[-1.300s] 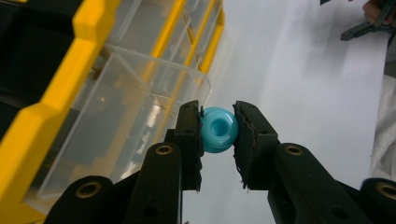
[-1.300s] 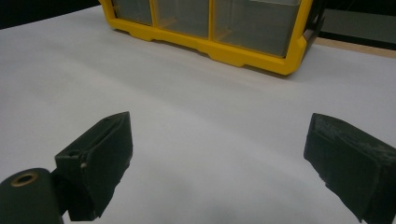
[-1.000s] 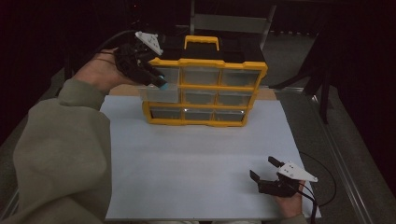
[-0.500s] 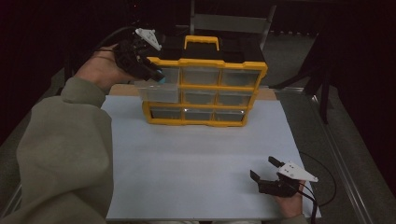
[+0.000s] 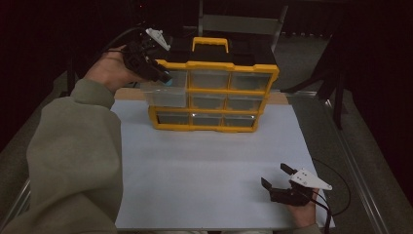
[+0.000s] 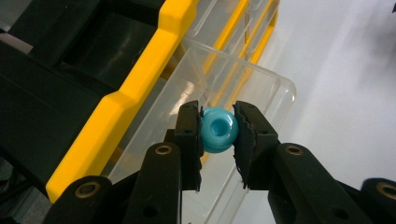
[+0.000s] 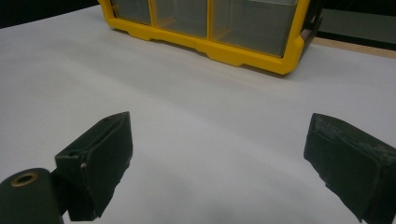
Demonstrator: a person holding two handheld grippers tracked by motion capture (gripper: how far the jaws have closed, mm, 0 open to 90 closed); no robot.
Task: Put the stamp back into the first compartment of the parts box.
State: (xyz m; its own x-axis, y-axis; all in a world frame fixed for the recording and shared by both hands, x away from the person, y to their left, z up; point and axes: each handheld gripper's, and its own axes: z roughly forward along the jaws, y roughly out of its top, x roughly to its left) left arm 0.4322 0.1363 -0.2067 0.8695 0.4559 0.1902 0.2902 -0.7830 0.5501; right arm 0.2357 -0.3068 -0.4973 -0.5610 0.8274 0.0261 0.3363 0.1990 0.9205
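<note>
bead [image 6: 218, 129]: small turquoise ring, glossy, hard; likely light and slippery, best pinched across its rim
left gripper [image 6: 218, 133]: jaws clamped on bead, above open clear drawer [image 6: 243, 88]
right gripper [image 5: 280, 181]: jaws wide, empty, on white sheet [image 5: 204, 165]
organizer [image 5: 265, 73]: yellow frame, clear plastic drawers

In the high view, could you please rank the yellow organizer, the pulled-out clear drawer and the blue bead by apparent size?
1. Yellow organizer, by far the largest.
2. Clear drawer, pulled out at its left.
3. Blue bead, a small speck in the left gripper.
</note>
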